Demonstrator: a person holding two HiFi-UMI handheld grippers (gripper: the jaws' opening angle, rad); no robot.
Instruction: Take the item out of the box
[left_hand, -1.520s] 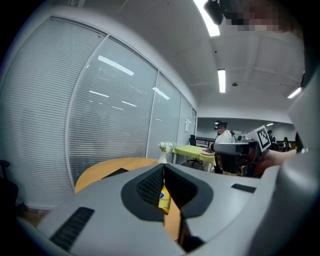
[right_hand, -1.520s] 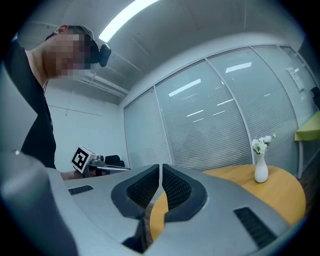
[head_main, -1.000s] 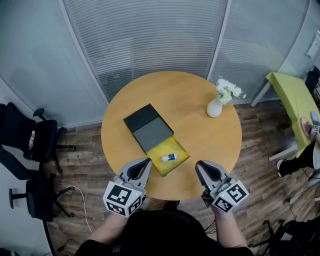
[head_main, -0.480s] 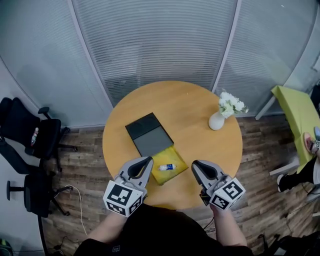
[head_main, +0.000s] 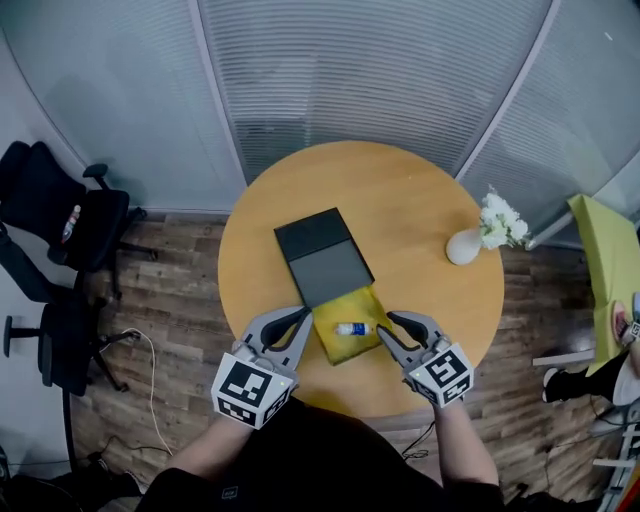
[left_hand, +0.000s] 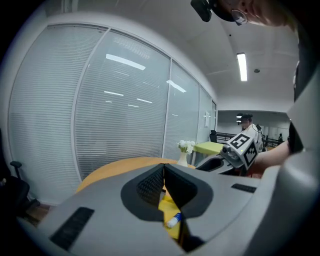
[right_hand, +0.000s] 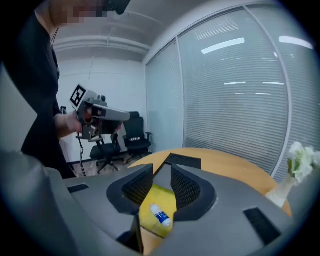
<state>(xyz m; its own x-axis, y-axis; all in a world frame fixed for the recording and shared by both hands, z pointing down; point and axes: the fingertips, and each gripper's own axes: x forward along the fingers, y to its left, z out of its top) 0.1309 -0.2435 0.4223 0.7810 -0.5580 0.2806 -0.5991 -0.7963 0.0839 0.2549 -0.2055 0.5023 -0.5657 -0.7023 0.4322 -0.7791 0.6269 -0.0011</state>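
two grippers are hovering over the near edge of the round wooden table (head_main: 400, 215), one on each side of the yellow tray (head_main: 336, 346) that is sticking out of the dark box (head_main: 322, 255) toward that edge. the small blue-labelled bottle (head_main: 352, 328) is lying on its side in the tray, touching neither gripper. the left gripper (head_main: 303, 316) is holding its jaws together on nothing, and its own view is showing just a sliver of yellow below the tips. the right gripper (head_main: 386, 324) has just been opening its jaws, and its view is showing the bottle through the gap, beyond the pads. only the head view is taking in the whole box, the vase of white flowers (head_main: 468, 244) near the table's right edge and the office chairs (head_main: 60, 215) at left. the left gripper view is adding a far-off person (left_hand: 248, 127) standing behind a green table (left_hand: 212, 147).
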